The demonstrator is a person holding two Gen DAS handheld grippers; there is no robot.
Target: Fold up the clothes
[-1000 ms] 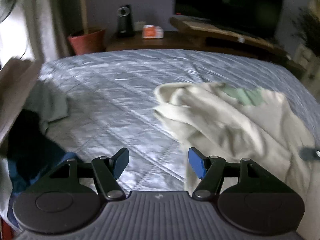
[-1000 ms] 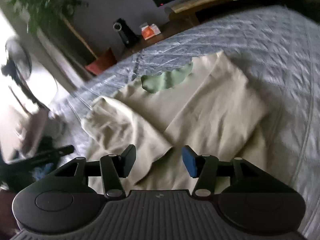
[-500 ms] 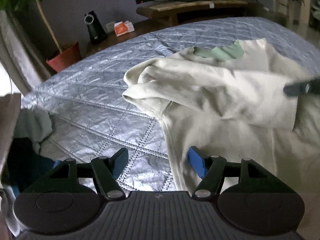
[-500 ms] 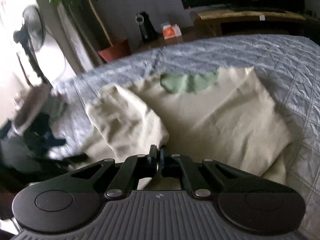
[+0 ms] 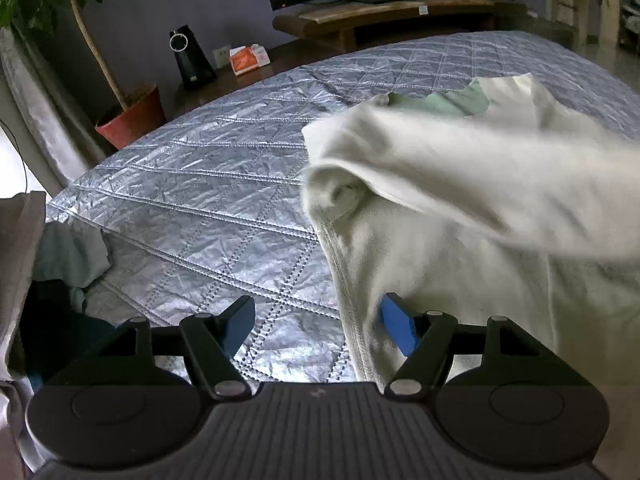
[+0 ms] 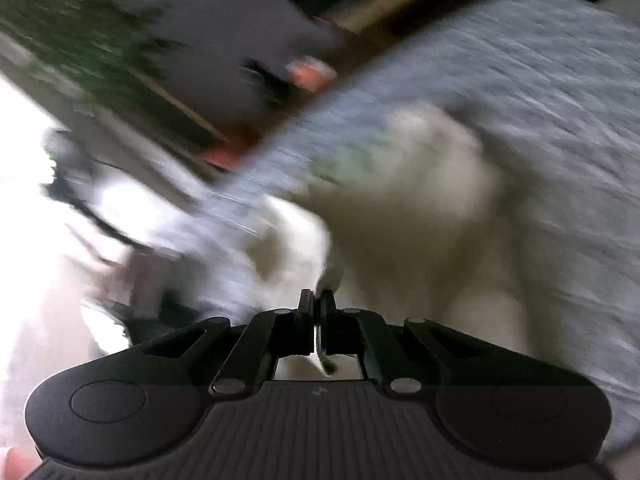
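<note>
quilted bed (image 5: 208, 200) | cream sweatshirt (image 5: 460, 248) collar away | left gripper (image 5: 318, 320) jaws apart | right gripper (image 6: 318, 304) jaws pinching sweatshirt

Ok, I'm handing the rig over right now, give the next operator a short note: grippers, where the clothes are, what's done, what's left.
Right gripper: shut on a pinch of the cream sweatshirt; its view is blurred.
Left gripper: open, empty, low at the sweatshirt's stitched edge.
Sweatshirt lies on the grey quilted bed, one sleeve raised across the body.
Other clothes are piled at the bed's left edge, unfolded.
Done: sleeve picked up.
Left: lay it flat, finish folding, then the pile.
</note>
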